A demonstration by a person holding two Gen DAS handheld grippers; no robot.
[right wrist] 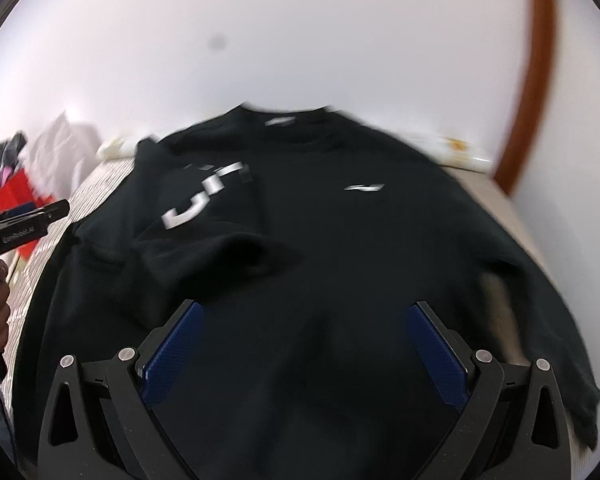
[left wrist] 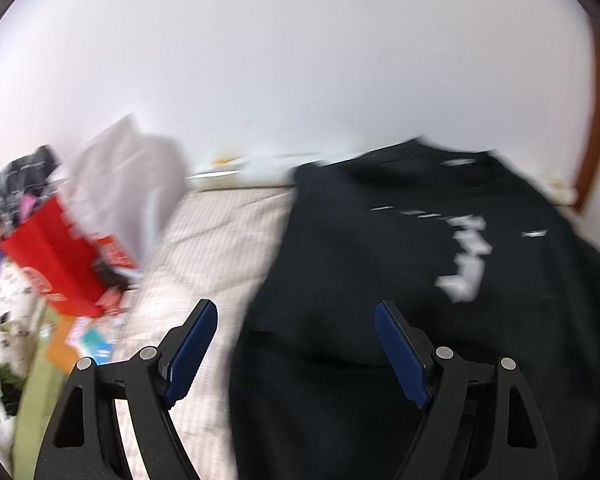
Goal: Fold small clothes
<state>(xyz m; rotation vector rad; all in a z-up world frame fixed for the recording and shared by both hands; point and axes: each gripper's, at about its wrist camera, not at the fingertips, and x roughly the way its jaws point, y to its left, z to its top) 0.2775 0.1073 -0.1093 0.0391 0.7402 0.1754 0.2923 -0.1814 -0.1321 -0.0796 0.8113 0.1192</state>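
Observation:
A black sweatshirt [right wrist: 340, 240] with white lettering and a small white logo lies spread on a light checked bed cover [left wrist: 212, 248]; its left sleeve is folded inward over the chest. It also shows in the left wrist view [left wrist: 400, 272]. My left gripper [left wrist: 296, 312] is open and empty, above the sweatshirt's left edge. My right gripper [right wrist: 306, 312] is open and empty, above the sweatshirt's lower middle. The left gripper also shows at the left of the right wrist view [right wrist: 28, 216]. Both views are motion-blurred.
A red bag [left wrist: 56, 264] with dark clothes, a white bag [left wrist: 124, 184] and a green cloth [left wrist: 40, 400] crowd the left of the bed. A white wall [left wrist: 300, 60] is behind, with a brown door frame [right wrist: 536, 80] at right.

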